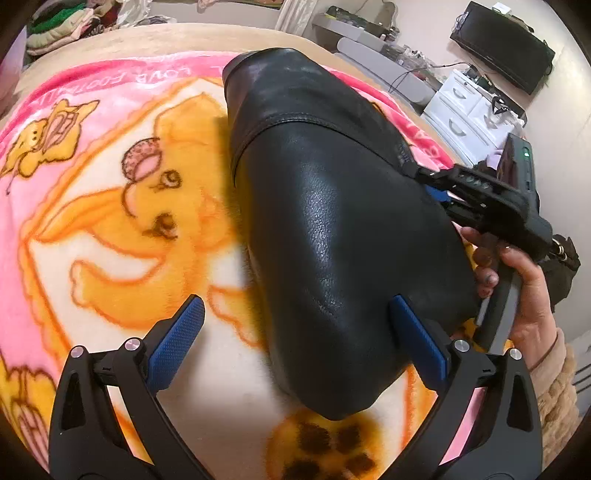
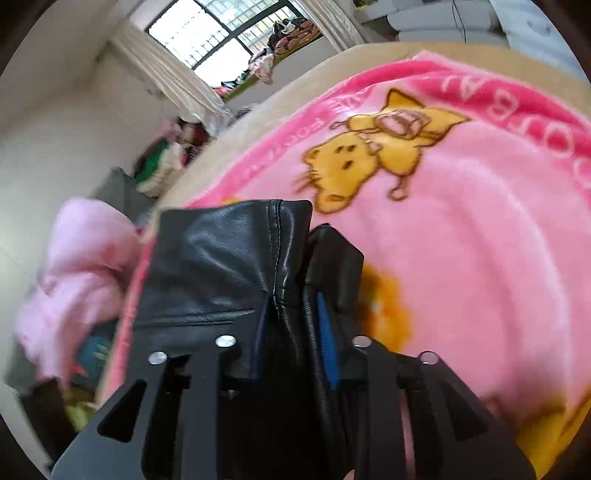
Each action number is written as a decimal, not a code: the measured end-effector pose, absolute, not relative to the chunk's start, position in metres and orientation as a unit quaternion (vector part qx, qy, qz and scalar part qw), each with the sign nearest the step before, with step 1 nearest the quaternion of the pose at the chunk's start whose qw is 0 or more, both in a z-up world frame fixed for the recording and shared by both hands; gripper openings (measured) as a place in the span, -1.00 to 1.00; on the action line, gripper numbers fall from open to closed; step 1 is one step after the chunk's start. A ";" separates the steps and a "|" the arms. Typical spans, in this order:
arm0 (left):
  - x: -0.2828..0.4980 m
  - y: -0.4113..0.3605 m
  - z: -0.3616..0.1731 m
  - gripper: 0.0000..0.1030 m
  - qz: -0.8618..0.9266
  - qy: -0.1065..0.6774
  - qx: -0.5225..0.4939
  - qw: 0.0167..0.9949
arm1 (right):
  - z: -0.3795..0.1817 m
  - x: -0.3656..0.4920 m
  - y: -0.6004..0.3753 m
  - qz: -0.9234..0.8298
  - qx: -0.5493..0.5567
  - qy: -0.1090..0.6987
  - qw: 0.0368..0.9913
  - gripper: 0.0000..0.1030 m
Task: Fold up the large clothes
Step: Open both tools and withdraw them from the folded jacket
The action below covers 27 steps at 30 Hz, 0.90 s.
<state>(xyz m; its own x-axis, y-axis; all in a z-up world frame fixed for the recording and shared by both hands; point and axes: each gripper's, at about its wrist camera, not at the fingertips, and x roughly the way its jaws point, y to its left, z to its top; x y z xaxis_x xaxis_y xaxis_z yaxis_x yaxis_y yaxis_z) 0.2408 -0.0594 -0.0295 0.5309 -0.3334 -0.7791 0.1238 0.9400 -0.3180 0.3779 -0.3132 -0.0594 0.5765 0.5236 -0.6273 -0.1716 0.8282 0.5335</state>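
A black leather garment (image 1: 332, 221) lies folded lengthwise on a pink and orange cartoon blanket (image 1: 110, 221) on a bed. My left gripper (image 1: 295, 343) is open above the garment's near end, its right blue pad (image 1: 417, 343) beside the leather. My right gripper (image 1: 436, 181) comes in from the right and is shut on the garment's right edge. In the right wrist view that gripper (image 2: 291, 314) pinches a seamed fold of the black leather garment (image 2: 221, 273) between its blue pads, above the blanket (image 2: 461, 221).
A white drawer unit (image 1: 469, 118) and a black monitor (image 1: 506, 40) stand at the right. Piled clothes (image 1: 62, 26) lie beyond the bed. A pink fluffy cloth (image 2: 77, 277) hangs at the bed's left edge, under a window (image 2: 221, 33).
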 end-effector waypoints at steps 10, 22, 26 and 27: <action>0.236 -0.059 -0.024 0.83 -0.119 0.456 -0.094 0.877 | -0.044 0.347 -0.304 0.150 0.134 0.409 0.890 0.24; 0.224 -0.061 -0.004 0.82 -0.110 0.435 -0.078 0.890 | -0.011 0.295 -0.309 0.151 0.121 0.351 0.916 0.74; 0.215 -0.061 0.007 0.82 -0.107 0.415 -0.078 0.900 | 0.004 0.265 -0.316 0.160 0.126 0.316 0.927 0.86; 0.212 -0.061 0.009 0.82 -0.104 0.410 -0.076 0.903 | 0.007 0.257 -0.317 0.162 0.126 0.310 0.928 0.87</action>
